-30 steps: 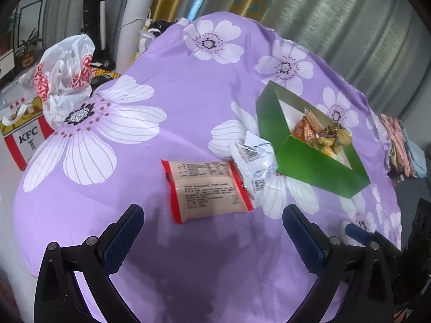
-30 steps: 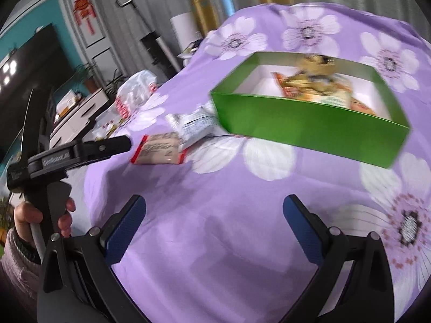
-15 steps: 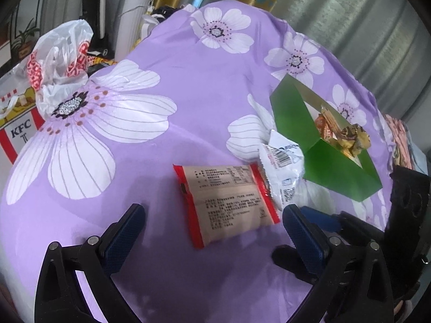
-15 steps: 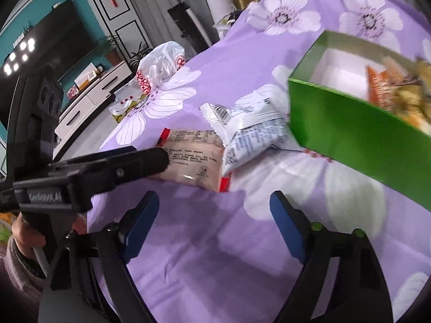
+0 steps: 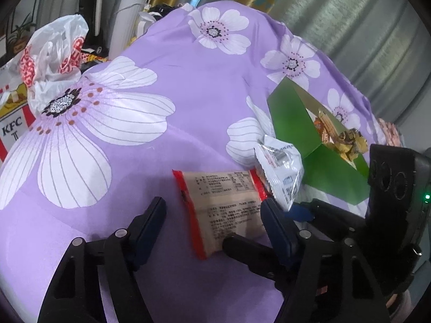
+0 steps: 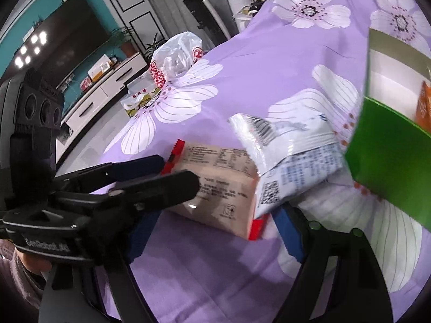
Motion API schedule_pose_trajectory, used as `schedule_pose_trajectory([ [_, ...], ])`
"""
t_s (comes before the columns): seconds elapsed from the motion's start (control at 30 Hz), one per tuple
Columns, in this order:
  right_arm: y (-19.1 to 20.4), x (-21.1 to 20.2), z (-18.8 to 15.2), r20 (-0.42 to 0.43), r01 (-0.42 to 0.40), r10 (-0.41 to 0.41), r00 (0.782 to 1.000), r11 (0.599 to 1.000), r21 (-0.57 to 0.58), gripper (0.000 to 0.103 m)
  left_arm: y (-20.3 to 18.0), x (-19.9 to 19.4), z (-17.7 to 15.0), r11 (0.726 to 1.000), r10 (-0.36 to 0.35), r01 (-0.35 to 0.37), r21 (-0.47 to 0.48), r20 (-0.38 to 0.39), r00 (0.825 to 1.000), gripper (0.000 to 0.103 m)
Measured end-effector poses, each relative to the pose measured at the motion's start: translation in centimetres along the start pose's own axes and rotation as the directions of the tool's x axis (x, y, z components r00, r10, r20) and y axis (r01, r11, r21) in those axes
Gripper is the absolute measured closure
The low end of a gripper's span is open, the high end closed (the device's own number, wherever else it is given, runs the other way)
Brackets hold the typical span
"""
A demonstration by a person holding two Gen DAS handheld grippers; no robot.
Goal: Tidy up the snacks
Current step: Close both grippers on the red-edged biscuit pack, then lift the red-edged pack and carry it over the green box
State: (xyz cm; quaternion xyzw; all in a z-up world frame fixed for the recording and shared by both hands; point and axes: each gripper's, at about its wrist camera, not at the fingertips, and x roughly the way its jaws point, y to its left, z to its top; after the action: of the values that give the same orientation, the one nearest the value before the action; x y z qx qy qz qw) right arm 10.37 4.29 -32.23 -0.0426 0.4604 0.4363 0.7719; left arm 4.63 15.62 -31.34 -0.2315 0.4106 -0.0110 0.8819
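The left hand-held gripper (image 5: 212, 215) sits low over the worktop covered with a purple cloth printed with large white flowers (image 5: 188, 86), its blue-padded fingers spread wide on either side of the near end of a flat beige snack packet with red sealed ends and black printed text (image 5: 226, 202), not yet pressing it. The right hand-held gripper (image 6: 212, 231) comes in from the other side, also released, with its fingers straddling the same packet's opposite end; one of its black fingers crosses over the packet in the left wrist view. Just beyond, a crinkled white and silver foil snack bag with a barcode and QR code (image 6: 285, 161) lies tilted, overlapping the far red end of the beige packet and leaning against the wall of an open green cardboard box (image 5: 336, 175). That box holds several orange and gold wrapped snacks (image 5: 339, 137). Farther back, at the cloth's left edge, rests a crumpled white plastic bag with red print (image 5: 51, 64).
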Motion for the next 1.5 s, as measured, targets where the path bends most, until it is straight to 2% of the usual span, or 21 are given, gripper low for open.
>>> schedule_pose_trajectory([
  [0.03, 0.2, 0.0, 0.0, -0.002, 0.002, -0.002, 1.0, 1.0, -0.011, 0.032, -0.1, 0.0, 0.0, 1.0, -0.001, 0.001, 0.005, -0.004, 1.0, 0.033],
  [0.07, 0.4, 0.0, 0.0, -0.002, -0.001, 0.001, 1.0, 1.0, -0.022, 0.044, -0.2, 0.1, 0.0, 1.0, -0.014, 0.014, 0.004, -0.012, 1.0, 0.036],
  [0.1, 0.5, 0.0, -0.1, -0.004, -0.006, 0.006, 1.0, 1.0, -0.03, 0.051, -0.2, 0.2, -0.1, 1.0, -0.026, 0.026, -0.004, -0.019, 0.999, 0.037],
  [0.17, 0.6, -0.2, -0.2, -0.003, 0.003, -0.003, 1.0, 0.999, -0.033, 0.054, 0.0, 0.1, 0.0, 0.999, -0.036, 0.036, -0.015, -0.02, 0.999, 0.039],
  [0.23, 0.5, -0.4, -0.3, 0.0, 0.005, -0.005, 1.0, 1.0, -0.019, 0.057, 0.5, 0.0, 0.0, 0.998, -0.054, 0.053, -0.047, -0.026, 0.998, 0.05],
  [0.33, 0.4, -0.4, -0.4, -0.003, -0.013, 0.013, 1.0, 1.0, -0.002, 0.065, 1.0, -0.3, -0.1, 0.996, -0.055, 0.053, -0.075, -0.03, 0.998, 0.06],
  [0.47, 1.0, -0.7, -0.9, 0.0, -0.037, 0.037, 0.999, 0.999, -0.001, 0.07, 0.7, -0.9, -0.7, 0.996, -0.055, 0.052, -0.078, -0.039, 0.998, 0.06],
  [0.6, 1.4, -1.7, -1.8, 0.014, -0.05, 0.05, 0.999, 0.999, 0.003, 0.082, 0.0, -1.9, -1.4, 0.996, -0.062, 0.059, -0.073, -0.05, 0.997, 0.061],
  [0.83, 1.6, -4.8, -4.2, 0.056, -0.046, 0.043, 0.997, 0.998, 0.037, 0.083, -3.4, -3.6, -2.9, 0.998, -0.066, 0.066, 0.002, -0.056, 0.996, 0.062],
  [1.07, 1.7, -9.8, -6.6, 0.144, -0.034, 0.025, 0.989, 0.998, 0.056, 0.084, -8.0, -6.2, -3.8, 0.988, -0.115, 0.119, 0.096, -0.038, 0.993, 0.062],
  [1.5, -0.3, -17.5, -9.5, 0.296, 0.037, -0.07, 0.953, 0.992, 0.118, 0.084, -16.0, -7.1, -3.9, 0.955, -0.179, 0.182, 0.233, -0.035, 0.983, 0.062],
])
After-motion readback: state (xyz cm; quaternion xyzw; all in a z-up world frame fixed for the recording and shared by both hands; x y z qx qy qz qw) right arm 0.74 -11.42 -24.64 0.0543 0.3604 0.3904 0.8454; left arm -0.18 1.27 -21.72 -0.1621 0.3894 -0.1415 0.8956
